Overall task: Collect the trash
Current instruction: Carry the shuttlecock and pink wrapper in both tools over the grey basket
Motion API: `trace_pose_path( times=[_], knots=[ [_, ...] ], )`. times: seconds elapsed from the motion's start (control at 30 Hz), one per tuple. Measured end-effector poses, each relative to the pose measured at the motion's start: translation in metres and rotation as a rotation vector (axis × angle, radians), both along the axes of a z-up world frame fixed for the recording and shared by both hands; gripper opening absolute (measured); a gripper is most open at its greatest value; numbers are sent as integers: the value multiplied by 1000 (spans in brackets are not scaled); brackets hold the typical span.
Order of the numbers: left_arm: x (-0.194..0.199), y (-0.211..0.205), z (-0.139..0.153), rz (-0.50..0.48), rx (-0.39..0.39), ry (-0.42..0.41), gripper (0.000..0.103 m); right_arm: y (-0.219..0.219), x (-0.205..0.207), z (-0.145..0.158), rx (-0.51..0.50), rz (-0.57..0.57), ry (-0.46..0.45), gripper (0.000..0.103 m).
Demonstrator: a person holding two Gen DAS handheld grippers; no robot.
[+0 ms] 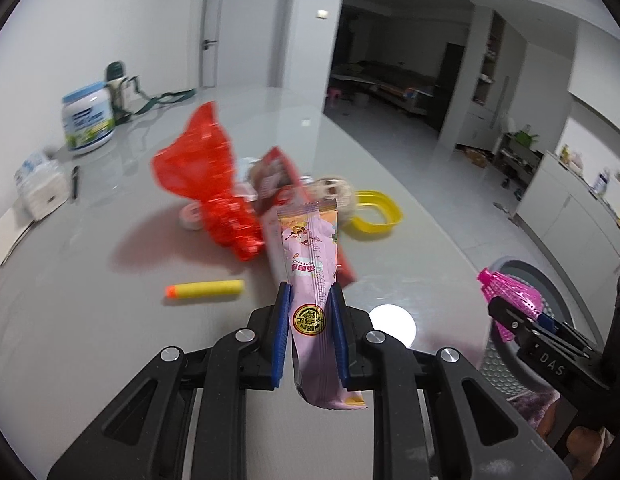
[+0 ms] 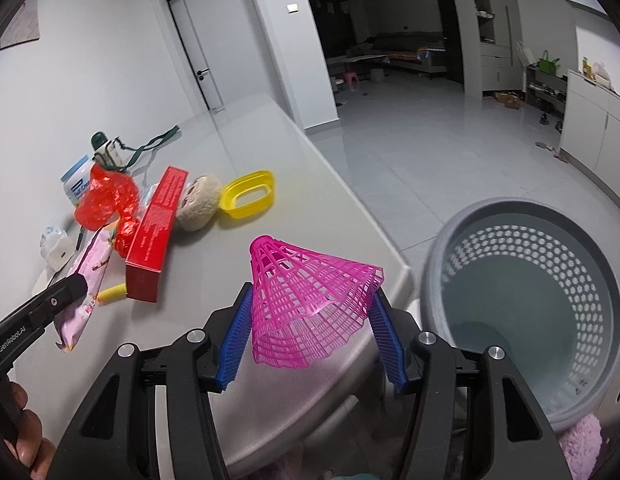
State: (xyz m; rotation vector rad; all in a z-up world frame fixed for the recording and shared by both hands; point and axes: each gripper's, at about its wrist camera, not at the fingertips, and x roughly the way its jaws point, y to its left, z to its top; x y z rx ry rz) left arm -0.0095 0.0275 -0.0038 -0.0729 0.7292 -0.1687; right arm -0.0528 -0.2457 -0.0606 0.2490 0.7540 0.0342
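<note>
The room around me is lit evenly from overhead, cool and white, while the room beyond the doorway [image 1: 390, 60] lies dim. A round glare spot [image 1: 392, 324] burns on the glossy tabletop [image 1: 89, 320], just right of my left tongs [image 1: 310, 304]. The red plastic bag [image 1: 205, 184] beyond that glare is smeared by motion blur and throws a soft reddish shadow on the tabletop. In my right view the pink shuttlecock [image 2: 310, 296] is sharp. Both views bow strongly outward, with black vignette in the corners.
</note>
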Motion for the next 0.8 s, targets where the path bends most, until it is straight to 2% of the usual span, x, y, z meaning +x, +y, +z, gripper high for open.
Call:
trace_pose_path(
  times=[0.43, 0.8],
  knots=[
    [-2, -112, 0, -260, 7, -3, 20, -79, -39, 2, 1, -194, -23, 55],
    [1, -221, -26, -490, 60, 50, 20, -167, -63, -32, 21, -380, 21, 55]
  ],
)
